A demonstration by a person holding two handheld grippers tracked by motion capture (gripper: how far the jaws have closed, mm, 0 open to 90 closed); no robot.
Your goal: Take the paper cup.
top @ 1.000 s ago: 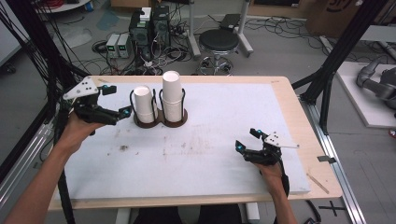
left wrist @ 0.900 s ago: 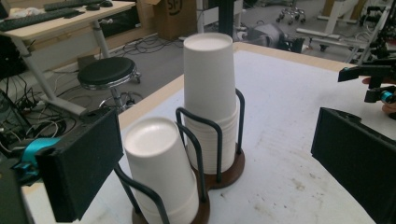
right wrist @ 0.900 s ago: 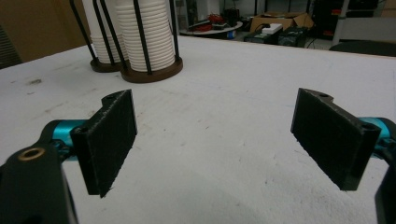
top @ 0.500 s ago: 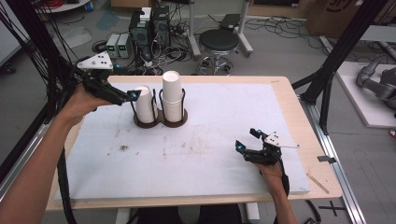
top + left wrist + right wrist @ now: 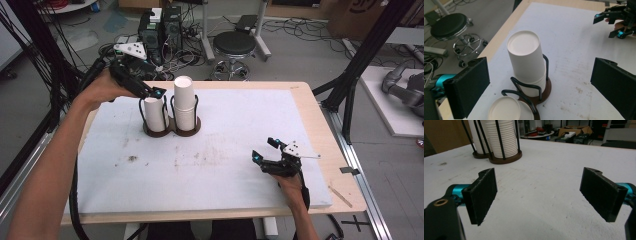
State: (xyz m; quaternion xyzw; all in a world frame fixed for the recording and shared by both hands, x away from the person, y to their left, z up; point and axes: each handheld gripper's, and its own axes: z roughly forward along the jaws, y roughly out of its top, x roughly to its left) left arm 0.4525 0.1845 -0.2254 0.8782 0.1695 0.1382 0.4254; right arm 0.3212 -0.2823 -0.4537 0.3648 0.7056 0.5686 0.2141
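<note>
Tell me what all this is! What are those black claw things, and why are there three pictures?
Those claws are grippers, tools with two black jaws that a person squeezes by hand. There is no robot here, just a person's arms.

The high view looks down from above the table. The left gripper is up over the cups, and the right gripper rests low on the white table cover.

The other two pictures come from little cameras riding on each gripper, so you look out between its own jaws.

On the table stands a dark wire cup holder with two slots. Each slot holds a stack of white paper cups turned upside down: a taller stack and a shorter stack.

Both grippers have their jaws wide apart, and nothing is held. The left one looks about to reach for the cups.
</note>
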